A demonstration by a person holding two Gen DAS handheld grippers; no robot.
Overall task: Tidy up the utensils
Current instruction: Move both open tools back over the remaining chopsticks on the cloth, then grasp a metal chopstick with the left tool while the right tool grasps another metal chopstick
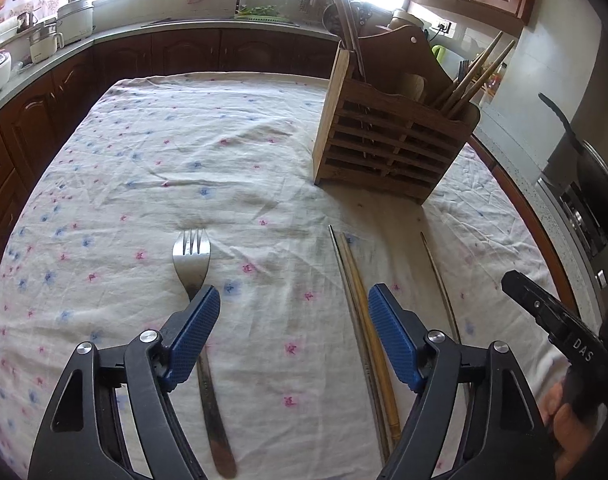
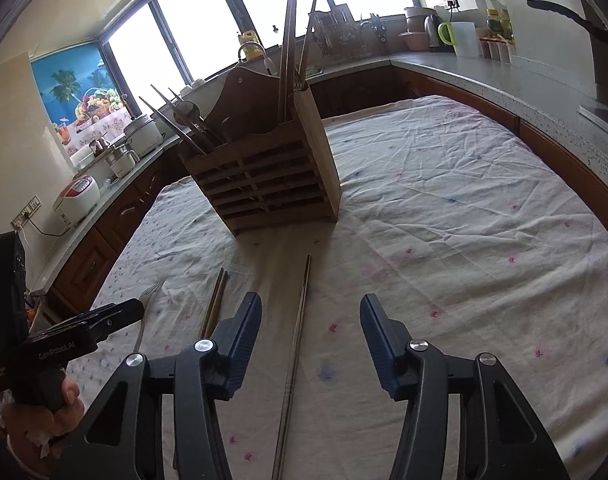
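Chopsticks (image 2: 294, 364), thin, stiff, light and likely slippery, are lying on the surface between the right gripper (image 2: 309, 340)'s parted fingers, asking for a mid-shaft pinch, while the left gripper (image 1: 294, 332), likewise apart and empty, is straddling cloth beside a fork (image 1: 192, 264).

I read little lettering from here. In my left wrist view, the white letters "DAS" stand on the black body of the right gripper (image 1: 551, 320), which sits right of the rack (image 1: 387, 140). In my right wrist view, "GenRobot.AI" is printed in pale letters on the black body of the left gripper (image 2: 116, 314), left of the rack (image 2: 260, 172) and nearer the camera; the middle letters are soft, so I am not sure of that spelling. A smaller line lower on that body is too blurred for me to read.
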